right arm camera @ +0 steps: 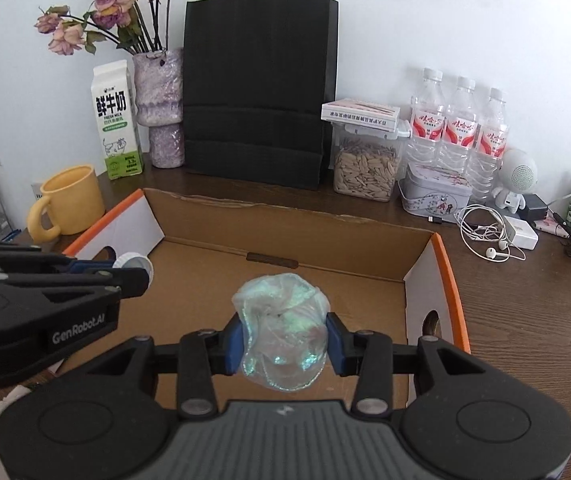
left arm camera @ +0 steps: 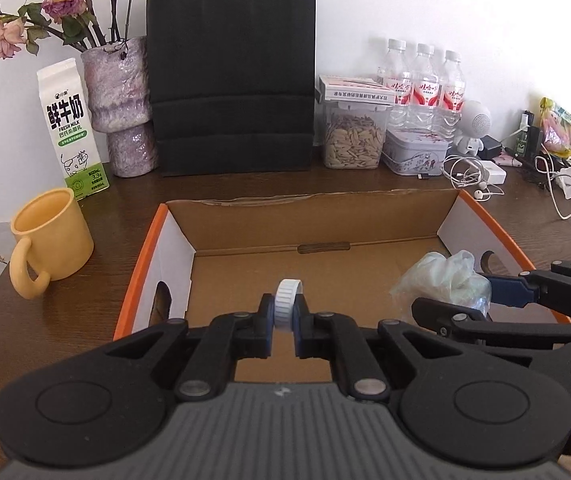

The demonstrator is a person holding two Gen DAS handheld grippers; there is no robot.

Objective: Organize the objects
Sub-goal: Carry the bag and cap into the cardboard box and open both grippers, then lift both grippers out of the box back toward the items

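Each hand-held gripper (left arm camera: pixel 284 322) is black with blue pads (right arm camera: pixel 234 344), silver rivets and grey ribbed body.

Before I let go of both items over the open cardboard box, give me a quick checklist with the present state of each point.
1. Left gripper shut on the white ribbed plastic bottle cap: ok.
2. Right gripper holding the crumpled translucent plastic wrap: ok, pads on both sides.
3. Both items over the inside of the brown cardboard box with orange edges: ok.
4. Box floor below free of other items: ok where visible; the grippers hide the near part.
5. Grippers clear of each other: ok, side by side, apart.
6. Yellow plastic mug outside the box, out of the way: ok.
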